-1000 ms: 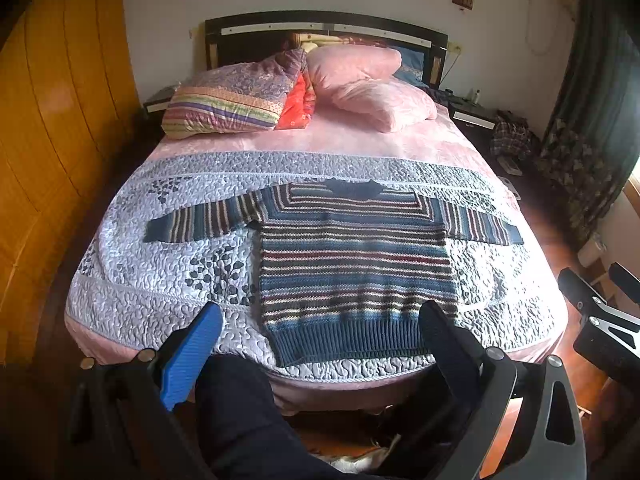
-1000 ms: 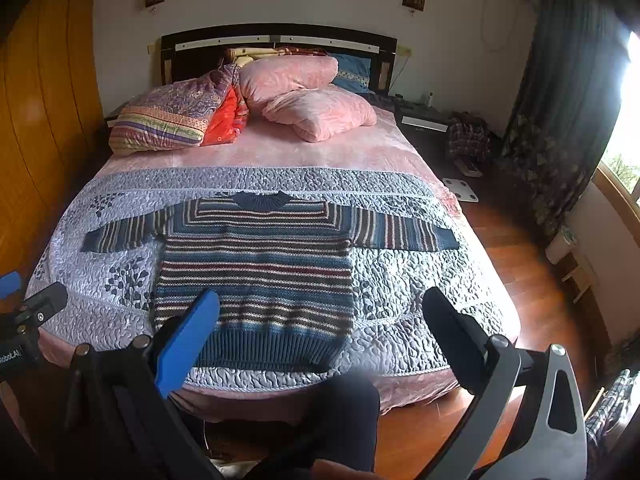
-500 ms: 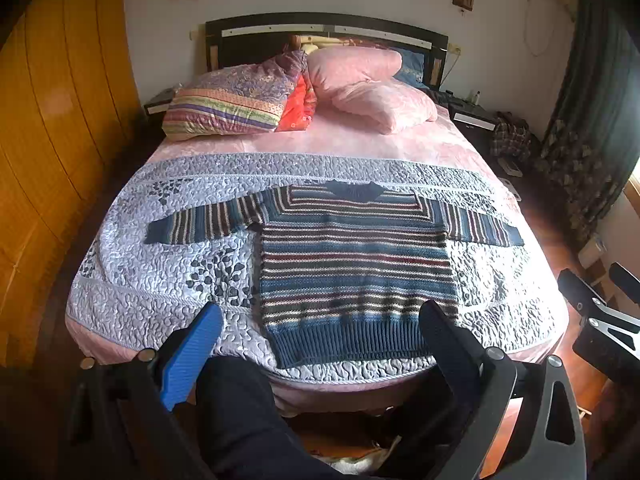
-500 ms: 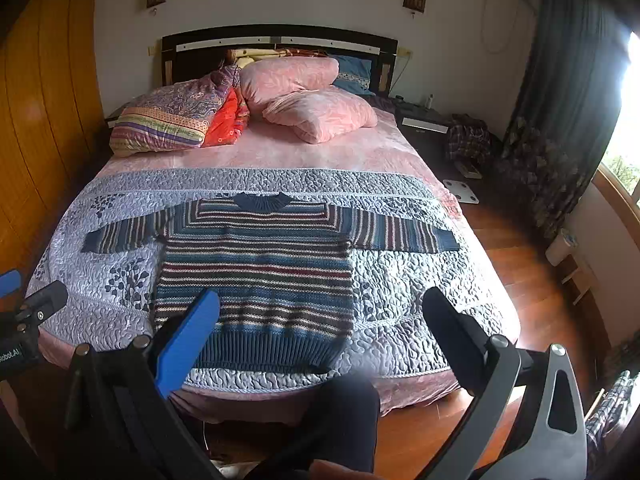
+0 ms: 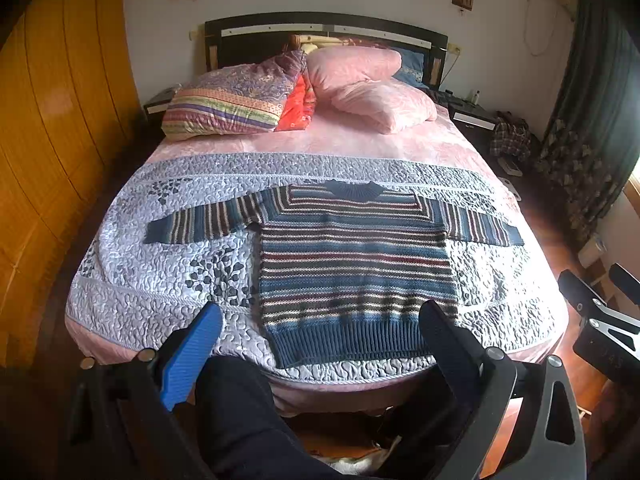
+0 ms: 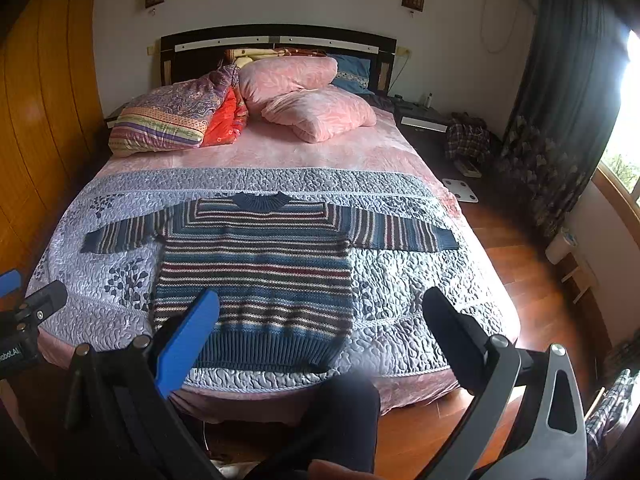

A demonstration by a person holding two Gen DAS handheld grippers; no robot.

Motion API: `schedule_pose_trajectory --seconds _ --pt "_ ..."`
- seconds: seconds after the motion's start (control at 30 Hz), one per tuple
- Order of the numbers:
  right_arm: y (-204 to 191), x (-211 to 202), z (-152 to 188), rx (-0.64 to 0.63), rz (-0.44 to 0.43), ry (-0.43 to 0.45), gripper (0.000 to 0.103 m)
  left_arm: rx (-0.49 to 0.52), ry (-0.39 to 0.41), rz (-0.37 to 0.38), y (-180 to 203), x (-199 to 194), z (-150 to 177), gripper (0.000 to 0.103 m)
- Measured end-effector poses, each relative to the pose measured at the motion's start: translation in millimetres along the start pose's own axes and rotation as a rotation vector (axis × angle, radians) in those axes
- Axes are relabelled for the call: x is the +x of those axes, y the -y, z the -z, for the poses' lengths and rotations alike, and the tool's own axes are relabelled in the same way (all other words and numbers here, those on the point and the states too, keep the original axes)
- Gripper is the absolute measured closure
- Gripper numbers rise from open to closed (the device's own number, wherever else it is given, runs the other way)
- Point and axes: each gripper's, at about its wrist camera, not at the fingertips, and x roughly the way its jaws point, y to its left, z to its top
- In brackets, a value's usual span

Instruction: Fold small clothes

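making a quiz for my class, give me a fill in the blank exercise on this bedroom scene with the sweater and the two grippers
1. The striped sweater lies flat with both sleeves spread out on the ____.
2. Both the left gripper and the right gripper have their jaws ____.
3. On each gripper, one finger pad is black and the other is ____.
4. The two plain pillows near the headboard are ____ in colour.

Missing words: bed; open; blue; pink

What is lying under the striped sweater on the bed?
The striped sweater lies flat, sleeves spread, on a grey quilted bedspread, which covers the pink sheet nearer the pillows. Whatever lies directly beneath the sweater's body is covered and cannot be seen.
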Motion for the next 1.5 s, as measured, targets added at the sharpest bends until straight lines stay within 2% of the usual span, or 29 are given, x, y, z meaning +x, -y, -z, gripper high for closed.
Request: schedule_pose_trajectory --seconds 0.43,0.7,0.77,0.9,1.0,1.03,1.17,1.2,1.3,1.33,1.4,1.43,1.47,1.5 --pt "-0.2 1.5 2.3 0.000 -0.001 -0.002 0.003 -0.001 -0.006 -0.001 0.4 1.3 0.6 0.004" --pt "-0.3 10.5 5.4 0.001 -0.001 -0.014 0.003 -0.006 -0.022 -0.001 -4.0 16.9 5.4 0.004" --pt "0.8 15.9 5.1 0.000 0.003 -0.020 0.003 -0.005 -0.032 0.015 -5.4 23.0 3.9 0.004" --pt "7.3 34.3 1.1 -0.002 0.002 -0.028 0.003 0.002 -0.034 0.107 -7.1 48.9 2.8 0.004" --pt "30.3 64.3 -0.5 0.029 -0.079 0.021 0.003 0.022 -0.028 0.187 -6.3 73.4 0.0 0.004" --pt "47.7 83.1 0.0 0.074 -0.132 0.025 0.003 0.033 -0.034 0.180 -4.5 82.7 -2.2 0.004" --pt "101.6 157.4 1.1 0.213 -0.174 -0.090 0.003 0.032 -0.105 0.210 6.8 123.7 -14.9 0.004" --pt "123.8 181.2 4.4 0.271 -0.208 -0.098 0.003 0.031 -0.108 0.216 10.3 130.2 -17.0 0.004" --pt "174.6 231.6 13.7 0.440 -0.235 -0.141 0.003 0.036 -0.109 0.215 19.2 152.4 -24.6 0.004" --pt "201.8 259.5 21.0 0.546 -0.252 -0.176 0.003 0.027 -0.113 0.231 20.4 158.6 -27.5 0.004" --pt "232.4 291.0 31.2 0.657 -0.279 -0.209 0.006 -0.008 -0.105 0.274 21.6 170.4 -32.3 0.004" --pt "251.6 314.0 37.6 0.722 -0.287 -0.235 0.016 -0.029 -0.095 0.286 21.6 175.1 -34.4 0.004" --pt "267.9 333.8 44.8 0.778 -0.298 -0.254 0.034 -0.048 -0.085 0.293 21.4 179.4 -36.5 0.004" --pt "287.9 357.4 52.9 0.855 -0.325 -0.283 0.041 -0.062 -0.079 0.299 21.4 186.3 -39.3 0.004"
